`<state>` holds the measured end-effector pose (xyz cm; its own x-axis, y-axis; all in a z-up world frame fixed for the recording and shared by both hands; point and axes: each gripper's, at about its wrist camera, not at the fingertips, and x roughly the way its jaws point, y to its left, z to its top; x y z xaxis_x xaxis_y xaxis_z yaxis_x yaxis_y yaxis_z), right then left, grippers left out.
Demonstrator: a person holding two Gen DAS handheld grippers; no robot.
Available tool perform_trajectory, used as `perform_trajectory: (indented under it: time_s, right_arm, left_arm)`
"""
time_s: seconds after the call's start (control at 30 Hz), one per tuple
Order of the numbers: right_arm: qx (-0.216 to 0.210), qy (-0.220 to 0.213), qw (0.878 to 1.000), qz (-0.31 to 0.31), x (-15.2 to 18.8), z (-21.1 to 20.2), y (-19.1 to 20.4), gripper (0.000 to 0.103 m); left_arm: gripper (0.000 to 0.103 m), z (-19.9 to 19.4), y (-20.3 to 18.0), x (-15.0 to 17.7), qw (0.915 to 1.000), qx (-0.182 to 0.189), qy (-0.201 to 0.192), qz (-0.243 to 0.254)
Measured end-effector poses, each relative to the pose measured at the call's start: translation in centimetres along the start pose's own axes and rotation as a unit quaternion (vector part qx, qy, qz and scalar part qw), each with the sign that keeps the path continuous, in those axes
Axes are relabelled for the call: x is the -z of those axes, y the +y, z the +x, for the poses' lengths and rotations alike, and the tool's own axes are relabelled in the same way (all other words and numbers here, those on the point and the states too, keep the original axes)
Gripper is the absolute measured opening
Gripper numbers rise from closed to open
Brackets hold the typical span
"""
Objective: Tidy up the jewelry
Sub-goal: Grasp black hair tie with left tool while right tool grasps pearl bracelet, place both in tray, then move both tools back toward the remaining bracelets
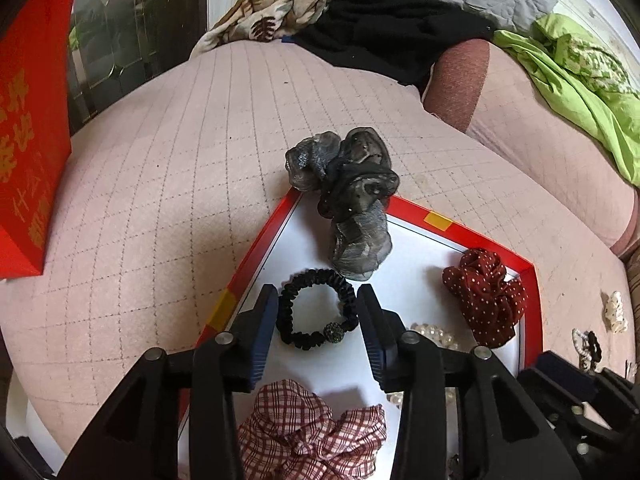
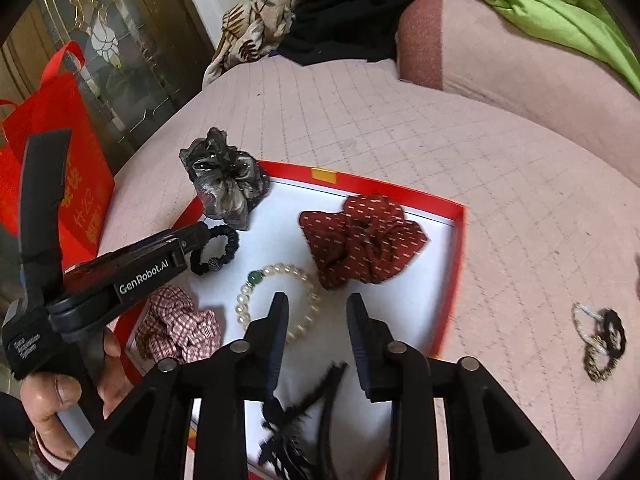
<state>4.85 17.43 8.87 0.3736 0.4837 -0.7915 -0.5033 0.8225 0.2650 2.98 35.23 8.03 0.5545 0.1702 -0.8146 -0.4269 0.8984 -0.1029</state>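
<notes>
A white tray with a red rim [image 1: 472, 236] lies on a pink quilted cover. My left gripper [image 1: 317, 292] stands open, its fingers on either side of a black hair tie with a bead [image 1: 320, 277] that lies flat in the tray; the pads do not press it. A grey-black organza scrunchie [image 1: 348, 196] drapes over the far rim. My right gripper [image 2: 317, 299] hangs open above the tray floor, holding nothing. A pearl bracelet with a green bead [image 2: 248, 292] lies partly behind its left finger. A dark red dotted scrunchie [image 2: 360, 236] and a plaid scrunchie [image 2: 180, 324] also lie inside.
A black feathery hair piece [image 2: 296, 412] lies in the tray's near part. Loose hair ties [image 2: 600, 340] and a white clip [image 1: 616, 312] lie on the cover right of the tray. A red gift bag [image 1: 28, 140] stands left; green cloth [image 1: 576, 92] and piled clothes [image 1: 380, 36] behind.
</notes>
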Motion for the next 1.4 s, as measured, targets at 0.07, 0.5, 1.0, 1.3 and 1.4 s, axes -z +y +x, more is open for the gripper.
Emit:
perform_trajectory:
  time_s: [0.07, 0.5, 1.0, 1.3, 1.4]
  right_arm:
    - [0.005, -0.005, 1.0, 0.006, 0.5, -0.9, -0.8, 0.034]
    - [0.056, -0.03, 0.996, 0.063, 6.0, -8.0, -8.2, 0.042]
    - [0.119, -0.04, 0.974, 0.187, 15.1, -14.3, -21.1, 0.043]
    - [0.107, -0.055, 0.965, 0.231, 16.7, -15.2, -26.2, 0.044]
    - [0.094, -0.05, 0.964, 0.242, 15.7, -13.9, -27.8, 0.044]
  left_arm:
    - [0.04, -0.1, -0.2, 0.3, 1.0, -0.004, -0.001, 0.007]
    - [0.041, -5.5, -3.1, 4.2, 0.998, 0.007, -0.032, 0.054]
    - [0.041, -10.4, -14.9, 10.4, 0.9804, 0.116, 0.025, 0.157]
    - [0.041, -7.9, -23.2, 11.0, 0.9693, 0.137, 0.056, 0.196]
    - [0.041, -5.3, -25.5, 10.4, 0.9694, 0.136, 0.077, 0.189]
